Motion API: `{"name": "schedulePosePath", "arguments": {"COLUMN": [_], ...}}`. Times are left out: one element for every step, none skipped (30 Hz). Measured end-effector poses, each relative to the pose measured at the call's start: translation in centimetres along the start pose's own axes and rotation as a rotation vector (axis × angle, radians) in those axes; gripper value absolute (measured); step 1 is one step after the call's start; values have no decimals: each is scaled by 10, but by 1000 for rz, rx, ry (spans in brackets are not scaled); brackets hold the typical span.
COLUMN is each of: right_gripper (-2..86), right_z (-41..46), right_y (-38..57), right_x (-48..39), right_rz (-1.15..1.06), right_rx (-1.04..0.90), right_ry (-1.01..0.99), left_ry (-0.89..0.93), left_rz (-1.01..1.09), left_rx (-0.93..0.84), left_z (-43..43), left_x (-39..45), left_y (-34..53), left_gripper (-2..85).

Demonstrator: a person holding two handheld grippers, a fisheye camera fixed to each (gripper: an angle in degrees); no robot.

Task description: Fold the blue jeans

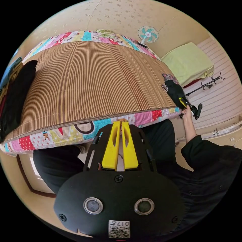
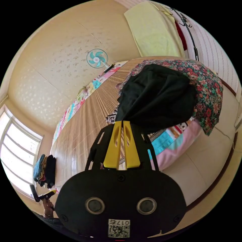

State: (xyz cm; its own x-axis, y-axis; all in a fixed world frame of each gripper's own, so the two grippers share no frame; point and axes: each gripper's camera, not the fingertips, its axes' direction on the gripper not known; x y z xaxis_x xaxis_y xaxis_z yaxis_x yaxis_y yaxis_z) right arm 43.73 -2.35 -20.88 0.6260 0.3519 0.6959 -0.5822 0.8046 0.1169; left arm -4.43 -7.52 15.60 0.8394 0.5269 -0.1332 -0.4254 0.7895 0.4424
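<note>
My right gripper (image 2: 122,122) is shut on a corner of a black garment (image 2: 156,95), which bunches up over a floral cloth (image 2: 209,95) at the bed's corner. The left gripper view shows that same gripper (image 1: 182,102), held in a hand, at the black garment (image 1: 174,89) on the mat's right edge. My left gripper (image 1: 121,122) is shut with nothing between its jaws, just off the bed's near edge. A pile with a blue piece (image 1: 10,69) and a black garment (image 1: 16,95) lies at the mat's left end. I cannot tell whether the blue piece is the jeans.
A striped bamboo mat (image 1: 95,80) covers the bed over a patchwork quilt (image 1: 50,138). A fan (image 1: 148,34) stands at the far wall. A yellow cloth (image 1: 189,61) and a hook rack (image 1: 209,82) are on the right. The person's dark clothes (image 1: 201,171) are close by.
</note>
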Motion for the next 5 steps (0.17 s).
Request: {"name": "schedulePosePath", "arguments": {"right_gripper": [15, 13, 13, 12, 13], "right_z": [8, 20, 27, 40, 50], "right_y": [25, 51, 65, 95, 121], "right_x": [-36, -72, -90, -122, -151], "right_rz": [-55, -136, -177, -262, -350], "right_rx": [-47, -126, -173, -275, -383], "right_ry": [-53, -113, -156, -283, -421], "left_ry": [23, 38, 63, 79, 84], "left_rz": [-34, -50, -76, -88, -88], "left_rx": [-6, -9, -21, -35, -40], "left_z": [4, 7, 12, 17, 19], "left_x": [-10, -15, -23, -28, -30], "left_y": [1, 1, 0, -3, -5], "left_gripper": [-10, -10, -10, -9, -9]}}
